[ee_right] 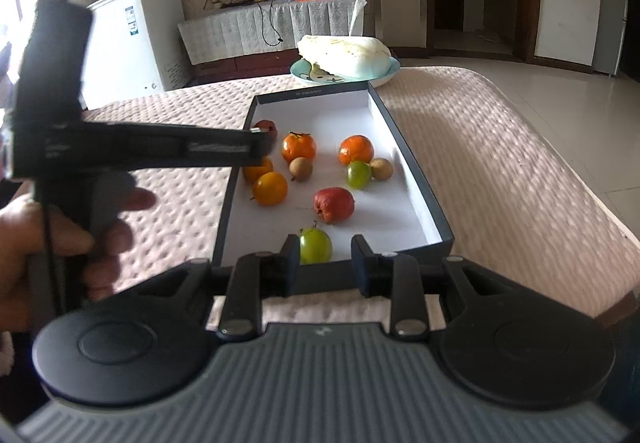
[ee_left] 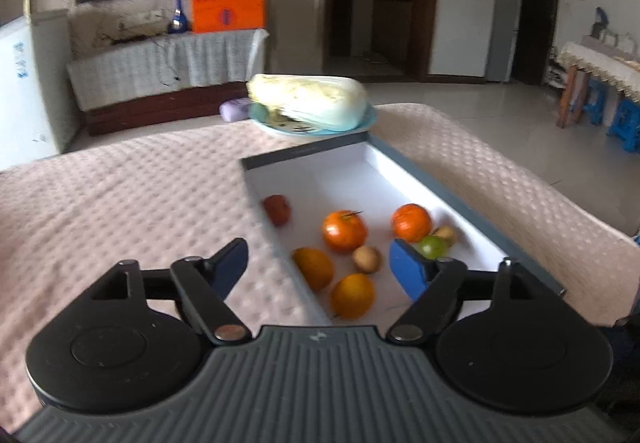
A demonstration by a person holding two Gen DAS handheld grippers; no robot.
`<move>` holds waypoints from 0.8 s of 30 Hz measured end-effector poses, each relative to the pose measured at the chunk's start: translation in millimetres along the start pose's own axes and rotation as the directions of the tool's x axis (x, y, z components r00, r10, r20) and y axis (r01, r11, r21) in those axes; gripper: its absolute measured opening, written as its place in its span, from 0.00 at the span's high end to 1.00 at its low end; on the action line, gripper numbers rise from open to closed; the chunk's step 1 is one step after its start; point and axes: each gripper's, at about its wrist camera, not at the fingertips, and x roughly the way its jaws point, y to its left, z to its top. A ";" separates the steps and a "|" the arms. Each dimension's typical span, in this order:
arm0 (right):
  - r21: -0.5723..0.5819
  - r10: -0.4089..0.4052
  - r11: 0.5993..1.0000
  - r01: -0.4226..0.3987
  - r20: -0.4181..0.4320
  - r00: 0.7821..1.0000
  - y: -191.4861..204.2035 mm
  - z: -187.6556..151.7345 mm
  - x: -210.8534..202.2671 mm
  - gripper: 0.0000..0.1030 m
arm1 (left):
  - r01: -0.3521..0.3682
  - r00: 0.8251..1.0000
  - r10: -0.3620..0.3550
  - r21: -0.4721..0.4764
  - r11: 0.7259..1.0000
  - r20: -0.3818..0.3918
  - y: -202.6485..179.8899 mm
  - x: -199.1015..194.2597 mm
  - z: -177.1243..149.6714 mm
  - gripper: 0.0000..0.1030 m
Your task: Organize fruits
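Two grippers: my left gripper (ee_left: 320, 267) gapes wide and empty above the box (ee_left: 304, 154), my right gripper (ee_right: 326, 263) nearly closed, holding nothing, a green fruit (ee_right: 316, 245) at twelve o'clock.

- Worktop (ee_right: 500, 147): covered in pale pink cloth with a raised dot pattern.
- Box (ee_right: 416, 179): dark grey outside, white inside.
- Two tangerines (ee_right: 298, 147) (ee_right: 356, 150): deep orange.
- Two rounder fruits (ee_right: 270, 188) (ee_right: 258, 169): yellow-orange.
- Fruit (ee_right: 334, 204): red.
- Two fruits (ee_right: 316, 245) (ee_right: 358, 174): green.
- Two small fruits (ee_right: 301, 168) (ee_right: 381, 168): brown.
- Cabbage (ee_right: 348, 55): whitish, on a light blue plate (ee_right: 394, 69).
- Fingers (ee_left: 404, 267): blue pads.
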 end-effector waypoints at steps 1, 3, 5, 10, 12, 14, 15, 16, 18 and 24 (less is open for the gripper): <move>0.007 -0.001 1.000 0.001 0.000 1.000 -0.9 -0.8 -1.5 0.70 | -0.037 0.999 0.037 0.012 0.999 0.007 1.2 -6.4 -1.7 0.15; 0.020 -0.003 1.000 0.003 0.000 1.000 -3.0 -2.5 -4.6 0.70 | -0.085 0.996 0.084 0.029 0.996 0.024 2.8 -19.5 -5.0 0.09; 0.028 -0.001 1.000 0.001 -0.006 1.000 -4.1 -4.1 -8.0 0.70 | -0.082 0.995 0.081 0.020 0.996 0.053 7.5 -35.1 -7.6 0.05; 0.037 -0.008 0.999 0.008 -0.020 1.000 -4.7 -6.7 -17.6 0.70 | -0.180 0.974 0.173 0.038 0.983 0.147 3.4 -71.7 -18.7 0.01; 0.016 -0.013 1.000 0.013 -0.038 0.999 -2.6 -8.8 -19.0 0.70 | -0.183 0.974 0.175 0.042 0.982 0.145 1.4 -80.2 -22.4 0.01; -0.003 -0.030 1.000 0.030 -0.061 0.998 -0.4 -11.8 -18.9 0.70 | -0.195 0.970 0.186 0.046 0.980 0.155 -2.7 -88.8 -26.4 0.01; -0.010 -0.044 0.999 0.044 -0.063 0.997 0.4 -13.1 -19.6 0.70 | -0.210 0.967 0.199 0.054 0.976 0.158 -6.2 -92.8 -28.9 0.01; -0.018 -0.060 0.998 0.059 -0.064 0.996 0.6 -14.5 -20.4 0.70 | -0.210 0.968 0.199 0.057 0.976 0.153 -8.6 -95.8 -30.7 0.01; -0.023 -0.083 0.996 0.082 -0.062 0.995 -0.8 -16.0 -21.4 0.70 | -0.179 0.977 0.173 0.043 0.983 0.123 -9.4 -101.9 -34.4 0.01; -0.021 -0.133 0.991 0.132 -0.053 0.990 -10.3 -19.7 -21.6 0.70 | -0.158 0.985 0.157 0.005 0.987 0.075 -9.1 -113.7 -42.1 0.01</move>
